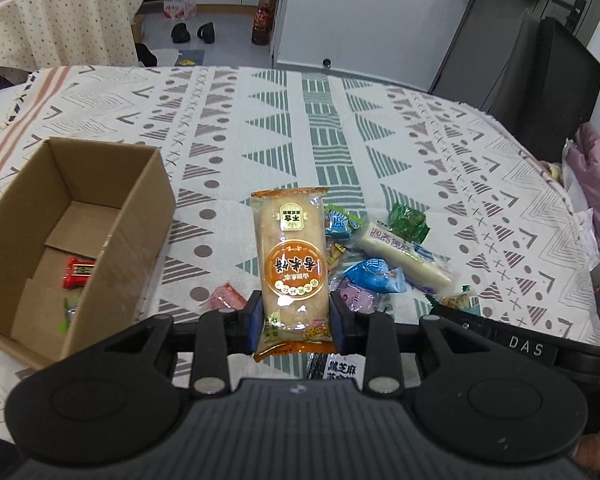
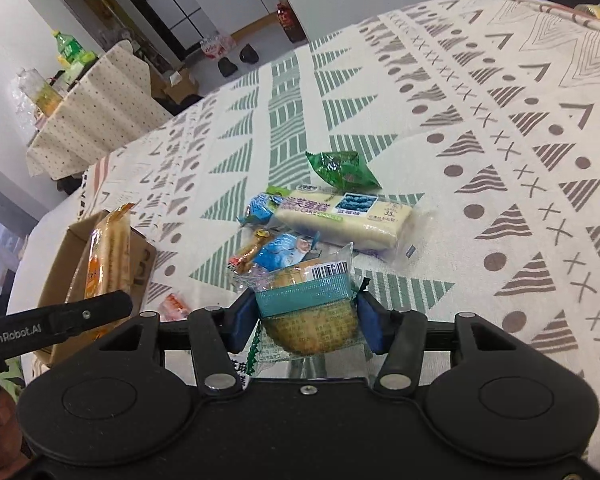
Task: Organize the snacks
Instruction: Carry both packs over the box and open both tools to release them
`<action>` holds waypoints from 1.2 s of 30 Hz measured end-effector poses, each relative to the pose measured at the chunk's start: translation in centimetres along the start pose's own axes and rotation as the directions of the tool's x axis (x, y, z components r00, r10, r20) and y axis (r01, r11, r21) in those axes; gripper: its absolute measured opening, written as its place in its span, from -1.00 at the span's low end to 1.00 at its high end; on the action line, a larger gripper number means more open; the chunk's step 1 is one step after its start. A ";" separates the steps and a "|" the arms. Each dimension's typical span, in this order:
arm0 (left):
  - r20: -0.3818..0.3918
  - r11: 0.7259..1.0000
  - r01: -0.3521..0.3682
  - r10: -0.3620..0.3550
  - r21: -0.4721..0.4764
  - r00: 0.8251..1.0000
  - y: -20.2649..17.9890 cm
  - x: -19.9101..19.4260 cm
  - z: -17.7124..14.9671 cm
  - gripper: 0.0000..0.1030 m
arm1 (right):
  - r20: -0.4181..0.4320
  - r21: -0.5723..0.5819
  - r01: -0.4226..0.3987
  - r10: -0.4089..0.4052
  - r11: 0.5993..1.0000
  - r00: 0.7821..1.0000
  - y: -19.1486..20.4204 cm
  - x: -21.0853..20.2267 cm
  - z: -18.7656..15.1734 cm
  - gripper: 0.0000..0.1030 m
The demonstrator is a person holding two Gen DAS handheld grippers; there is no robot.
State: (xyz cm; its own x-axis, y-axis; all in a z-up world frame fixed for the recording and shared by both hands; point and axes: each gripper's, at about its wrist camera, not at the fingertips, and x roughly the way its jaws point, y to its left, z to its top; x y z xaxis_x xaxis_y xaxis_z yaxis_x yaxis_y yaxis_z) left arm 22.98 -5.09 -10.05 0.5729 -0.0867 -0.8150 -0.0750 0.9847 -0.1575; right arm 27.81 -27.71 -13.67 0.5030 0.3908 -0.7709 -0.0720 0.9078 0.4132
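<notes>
Two snacks are held above the patterned bench cloth point(image 1: 260, 120): the left hand-held gripper point(image 1: 296, 316) is clamped on an orange rice-cake packet point(image 1: 290, 256), upright, just right of the open cardboard box point(image 1: 140, 216); the right hand-held gripper point(image 2: 306, 320) is clamped on a teal-banded pastry packet point(image 2: 312, 308). One red candy point(image 1: 78, 272) lies in the box, and the remaining snack pile point(image 2: 300, 224) sits on the cloth beyond

I'm in a home, lived-in room. Patterned tablecloth point(image 1: 324, 120) on the table, second table under a dotted cloth point(image 1: 60, 20), shoes point(image 1: 194, 32) on the floor, drink bottles point(image 2: 66, 46) behind.
</notes>
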 end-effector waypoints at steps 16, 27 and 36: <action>0.086 0.999 -0.002 0.004 -0.034 0.996 2.0 -5.7 -1.3 -0.37 | 0.061 -0.007 -0.028 0.029 1.000 0.998 2.5 -4.1 -1.6 0.01; 0.119 0.996 -0.004 0.014 -0.086 0.993 4.5 -7.8 -2.2 -0.37 | 0.079 -0.050 -0.047 0.050 0.998 0.996 5.6 -5.0 -2.2 0.01; 0.142 0.991 -0.002 0.021 -0.131 0.990 7.4 -8.7 -2.1 -0.37 | 0.076 -0.093 -0.053 0.061 0.994 0.995 8.9 -4.6 -2.5 0.01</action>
State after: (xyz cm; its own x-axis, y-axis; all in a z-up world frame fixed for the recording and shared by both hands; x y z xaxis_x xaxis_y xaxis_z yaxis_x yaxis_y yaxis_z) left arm 15.75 2.62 -5.28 0.6812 -0.0440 -0.7307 -0.1821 0.9566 -0.2274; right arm 22.73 -21.03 -7.67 0.5616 0.4323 -0.7055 -0.1788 0.8959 0.4067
